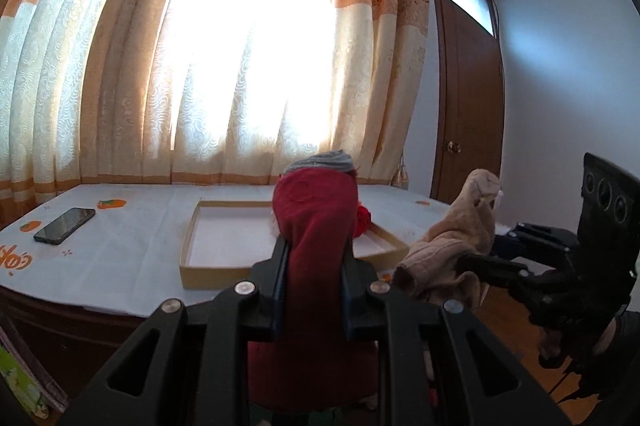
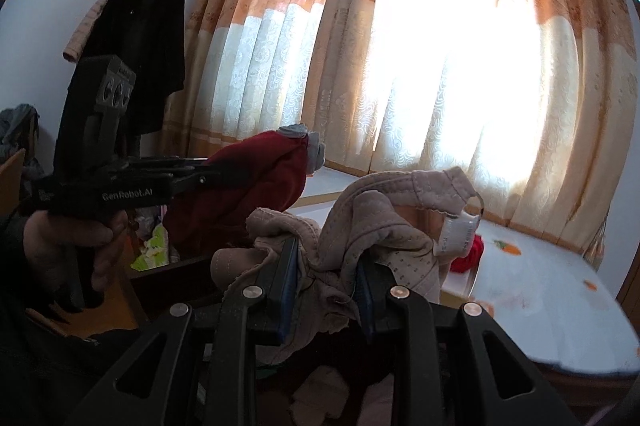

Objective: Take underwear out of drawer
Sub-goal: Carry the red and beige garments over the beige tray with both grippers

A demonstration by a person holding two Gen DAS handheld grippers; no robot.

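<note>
Clamped in my left gripper [image 1: 314, 258] is the red underwear [image 1: 316, 222]: its two fingers press the cloth from both sides, and the garment stands up between them with a grey waistband at the top, while the rest hangs down below the jaws. From the right wrist view the same red piece [image 2: 256, 186] bulges out past the fingertips, held up in the air above the table edge.

Between the fingers of my right gripper [image 2: 326, 278] I hold the beige underwear [image 2: 360, 226], bunched and crumpled, with a white label sticking out on its right side. From the left wrist view the beige bundle [image 1: 452, 242] hangs just to the right of the red one, near it but not touching.

Beyond both garments, a shallow cardboard drawer tray [image 1: 192, 238] lies on the white table cover [image 1: 132, 226]. Another red item [image 1: 362, 220] sits inside it near its far right corner. A dark phone [image 1: 64, 225] rests on the cover, well apart to the left of the tray. Striped curtains [image 1: 240, 46] hang behind the table.
</note>
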